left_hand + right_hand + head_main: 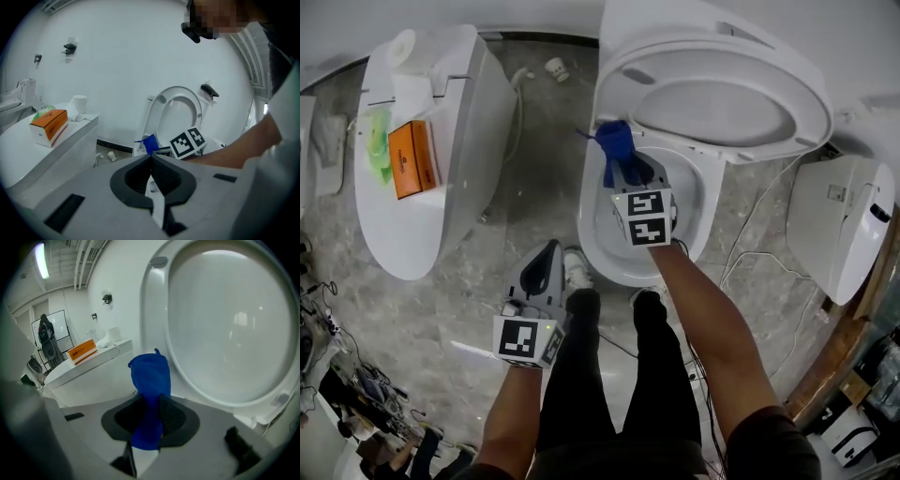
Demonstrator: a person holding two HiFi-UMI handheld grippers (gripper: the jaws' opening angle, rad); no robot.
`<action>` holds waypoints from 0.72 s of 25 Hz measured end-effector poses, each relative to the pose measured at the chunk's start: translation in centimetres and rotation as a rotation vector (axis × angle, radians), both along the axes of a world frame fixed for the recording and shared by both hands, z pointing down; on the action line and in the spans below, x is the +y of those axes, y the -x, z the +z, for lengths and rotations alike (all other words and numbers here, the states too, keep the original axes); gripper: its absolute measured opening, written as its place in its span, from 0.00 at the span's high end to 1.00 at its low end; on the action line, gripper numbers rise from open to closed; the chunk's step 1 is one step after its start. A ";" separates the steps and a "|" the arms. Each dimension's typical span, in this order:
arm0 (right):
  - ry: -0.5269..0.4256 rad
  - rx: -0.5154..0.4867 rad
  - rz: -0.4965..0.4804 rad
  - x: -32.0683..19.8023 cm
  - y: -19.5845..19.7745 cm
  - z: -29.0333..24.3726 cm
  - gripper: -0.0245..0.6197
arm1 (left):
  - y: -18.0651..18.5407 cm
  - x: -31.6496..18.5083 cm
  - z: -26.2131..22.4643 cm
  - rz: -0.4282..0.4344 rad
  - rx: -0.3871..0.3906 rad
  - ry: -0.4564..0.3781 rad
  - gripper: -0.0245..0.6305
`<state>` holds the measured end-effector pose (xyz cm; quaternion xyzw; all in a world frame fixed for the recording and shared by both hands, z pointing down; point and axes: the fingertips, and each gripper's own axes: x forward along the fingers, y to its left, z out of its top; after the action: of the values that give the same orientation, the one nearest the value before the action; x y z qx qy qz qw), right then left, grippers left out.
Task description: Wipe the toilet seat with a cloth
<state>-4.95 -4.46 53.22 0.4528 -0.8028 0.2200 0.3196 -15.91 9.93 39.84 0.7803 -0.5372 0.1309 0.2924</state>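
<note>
Careful, with the left gripper idling shut, the fingers of your right gripper are pinching just a fold of cloth that the toilet seat could drag free.

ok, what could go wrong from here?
1. The cloth is pinched only by a bunched end in the right gripper, above the open bowl. It may slip out and drop in.
2. The cables trail loose beside the bowl, so a step could snag them.
</note>
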 end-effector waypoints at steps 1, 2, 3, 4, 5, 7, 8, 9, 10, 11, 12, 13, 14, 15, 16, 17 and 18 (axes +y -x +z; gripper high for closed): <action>0.000 0.006 0.009 -0.5 0.1 0.3 0.82 | 0.3 0.0 0.1 -0.002 -0.001 0.001 0.95; 0.002 0.012 0.017 -1.0 0.2 0.5 0.82 | 0.6 0.0 0.2 -0.004 -0.002 0.002 0.95; 0.008 0.016 0.022 -1.4 0.2 0.8 0.82 | 0.8 0.0 0.3 -0.005 -0.002 0.005 0.95; 0.016 0.016 0.025 -1.7 0.3 1.1 0.82 | 1.0 0.0 0.4 -0.006 -0.003 0.008 0.95; 0.026 0.010 0.026 -2.0 0.4 1.3 0.82 | 1.1 0.0 0.4 -0.005 -0.003 0.011 0.95; 0.044 -0.006 0.034 -2.4 0.5 1.8 0.82 | 1.1 0.0 0.5 0.008 -0.010 0.011 0.95; 0.047 -0.010 0.045 -2.7 0.4 2.0 0.82 | 1.0 -0.1 0.6 0.018 -0.015 0.008 0.95; 0.051 -0.014 0.060 -3.1 0.1 2.2 0.82 | 0.9 -0.3 0.6 0.027 -0.019 0.006 0.95; 0.056 -0.020 0.079 -3.4 -0.1 2.3 0.82 | 0.8 -0.4 0.6 0.037 -0.021 0.005 0.95; 0.062 -0.025 0.098 -3.6 -0.4 2.4 0.82 | 0.6 -0.5 0.5 0.046 -0.023 0.004 0.95; 0.068 -0.029 0.113 -3.7 -0.6 2.5 0.82 | 0.4 -0.6 0.4 0.054 -0.026 0.005 0.95; 0.072 -0.031 0.124 -3.8 -0.9 2.5 0.82 | 0.2 -0.6 0.4 0.060 -0.027 0.010 0.95; 0.074 -0.029 0.130 -3.8 -1.1 2.5 0.82 | 0.0 -0.6 0.5 0.062 -0.023 0.016 0.95; 0.073 -0.026 0.134 -3.8 -1.4 2.5 0.82 | -0.3 -0.6 0.6 0.064 -0.018 0.020 0.95; 0.072 -0.023 0.139 -3.8 -1.7 2.5 0.82 | -0.6 -0.6 0.6 0.068 -0.014 0.022 0.95; 0.072 -0.020 0.146 -3.9 -2.1 2.6 0.82 | -0.9 -0.6 0.7 0.074 -0.012 0.024 0.95; 0.074 -0.017 0.154 -3.8 -2.5 2.7 0.82 | -1.2 -0.6 0.8 0.080 -0.011 0.027 0.95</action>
<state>-2.43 -8.30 55.92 0.4990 -0.7597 0.2772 0.3114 -14.76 9.35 40.67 0.7965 -0.5053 0.1540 0.2943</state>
